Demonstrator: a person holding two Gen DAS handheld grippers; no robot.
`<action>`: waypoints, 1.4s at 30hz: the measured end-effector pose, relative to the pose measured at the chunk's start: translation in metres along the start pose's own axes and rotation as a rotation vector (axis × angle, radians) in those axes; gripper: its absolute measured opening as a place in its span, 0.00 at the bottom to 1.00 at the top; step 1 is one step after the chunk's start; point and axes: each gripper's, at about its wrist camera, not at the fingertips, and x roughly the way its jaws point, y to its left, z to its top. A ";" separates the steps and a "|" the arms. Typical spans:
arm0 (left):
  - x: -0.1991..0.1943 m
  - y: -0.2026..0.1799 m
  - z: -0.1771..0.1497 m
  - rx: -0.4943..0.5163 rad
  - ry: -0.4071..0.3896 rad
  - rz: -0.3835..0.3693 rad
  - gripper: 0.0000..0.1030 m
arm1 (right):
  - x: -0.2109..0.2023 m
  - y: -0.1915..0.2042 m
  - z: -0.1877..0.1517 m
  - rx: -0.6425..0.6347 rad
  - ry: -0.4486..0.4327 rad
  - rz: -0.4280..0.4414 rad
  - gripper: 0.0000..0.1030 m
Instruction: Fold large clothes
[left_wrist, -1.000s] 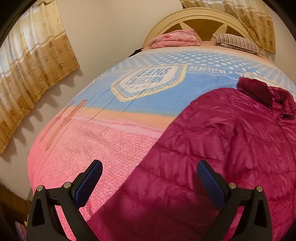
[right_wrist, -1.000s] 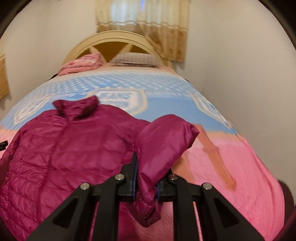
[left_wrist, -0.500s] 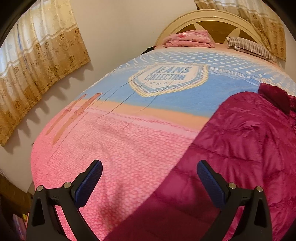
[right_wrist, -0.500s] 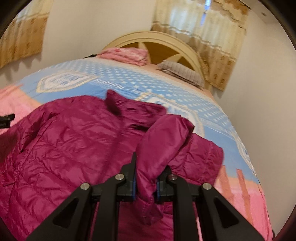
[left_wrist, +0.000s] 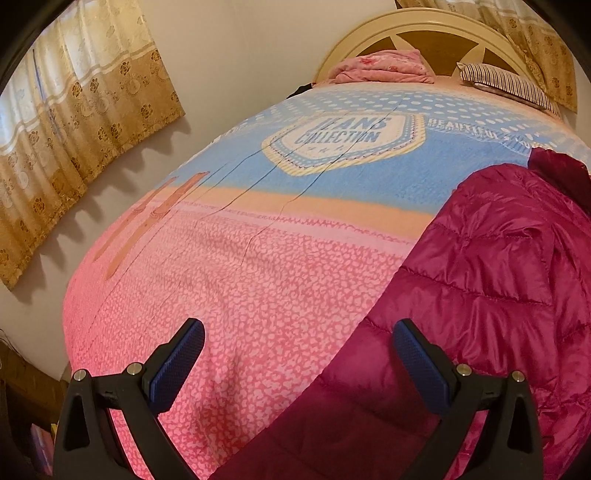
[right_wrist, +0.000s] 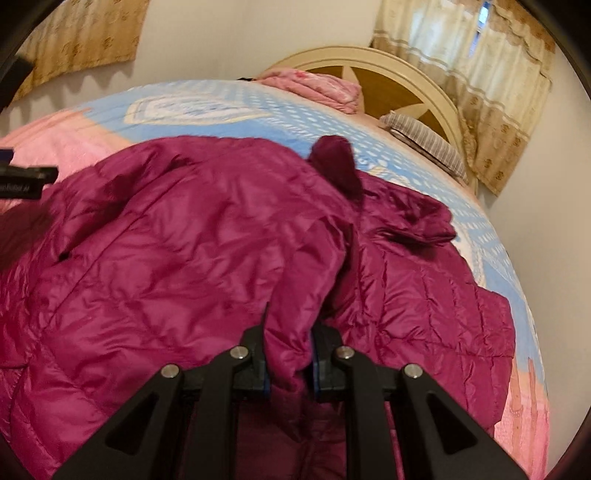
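This is a bedroom in a home. A wide bed fills most of both views, covered with a pink and light blue printed blanket (left_wrist: 258, 280) that bears a badge reading "JEANS COLLECTION". At the top right of the left wrist view stands a cream arched headboard with brown wooden panels (left_wrist: 424, 33), and against it lie a folded pink quilt (left_wrist: 384, 66) and a grey striped pillow (left_wrist: 513, 85). Beige and gold flower-patterned curtains (left_wrist: 74, 122) hang at the upper left, and another pair hangs beside the headboard. The plain walls (left_wrist: 240, 48) are off-white.
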 end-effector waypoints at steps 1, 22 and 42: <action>-0.001 -0.001 0.000 0.004 -0.003 0.005 0.99 | 0.002 0.001 0.000 0.000 0.006 -0.001 0.18; -0.070 0.010 0.016 -0.054 -0.101 0.026 0.99 | -0.063 0.017 0.019 0.080 -0.109 0.201 0.40; -0.140 -0.213 0.030 0.147 -0.209 -0.119 0.99 | -0.034 -0.199 -0.042 0.512 -0.058 -0.098 0.38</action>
